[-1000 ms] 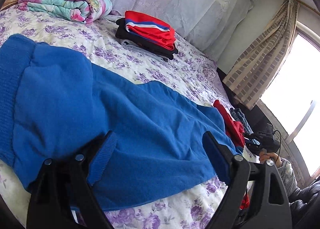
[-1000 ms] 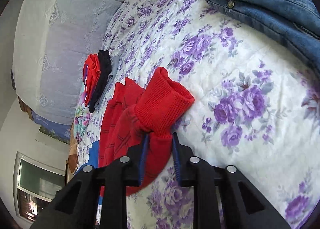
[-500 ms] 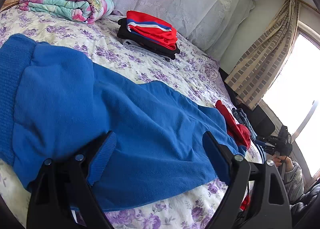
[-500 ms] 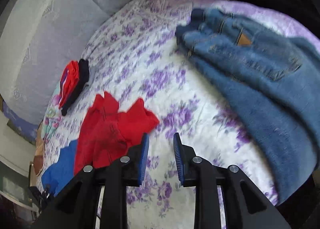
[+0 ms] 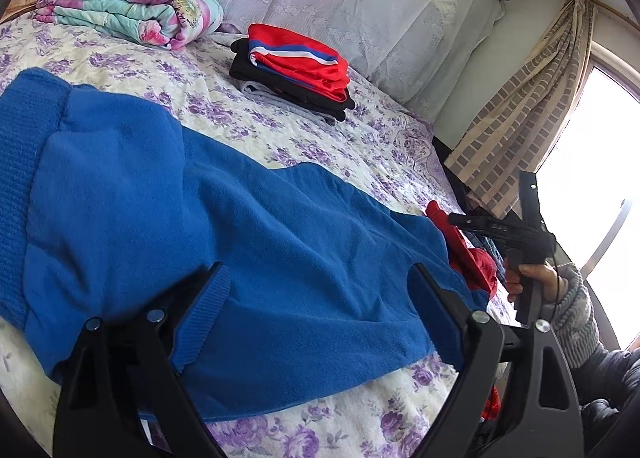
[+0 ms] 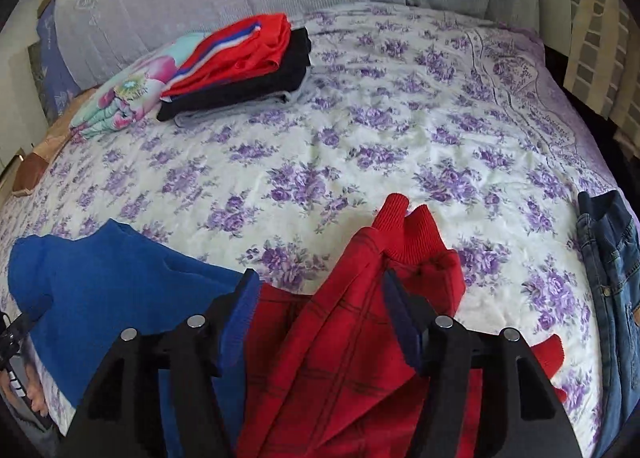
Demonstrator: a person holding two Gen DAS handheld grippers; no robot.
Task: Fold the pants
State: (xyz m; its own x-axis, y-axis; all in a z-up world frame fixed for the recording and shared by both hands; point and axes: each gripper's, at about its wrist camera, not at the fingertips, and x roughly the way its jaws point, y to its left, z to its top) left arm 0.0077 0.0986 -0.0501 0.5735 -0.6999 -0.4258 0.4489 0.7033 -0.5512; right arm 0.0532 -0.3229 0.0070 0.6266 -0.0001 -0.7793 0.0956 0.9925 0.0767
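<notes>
Blue fleece pants (image 5: 208, 218) lie spread flat on the flowered bed; a part shows in the right wrist view (image 6: 104, 278). My left gripper (image 5: 316, 286) is open and hovers over the pants near the front edge, holding nothing. Red checked pants (image 6: 360, 338) lie crumpled beside the blue ones, with ribbed cuffs (image 6: 404, 230) pointing up the bed. My right gripper (image 6: 320, 298) is open and empty just above the red pants. In the left wrist view the right gripper (image 5: 496, 230) hangs in the air beyond the red pants (image 5: 468, 254).
A stack of folded clothes (image 5: 296, 66) (image 6: 244, 58) with a red top piece sits near the headboard. A rolled floral quilt (image 5: 128, 10) lies at its side. Blue jeans (image 6: 612, 298) lie at the bed's right edge. Curtain and window (image 5: 532, 130) stand right.
My right gripper let go of the red cuff, opened wide, lifted and swung round to face the headboard. The left gripper stayed open over the blue pants.
</notes>
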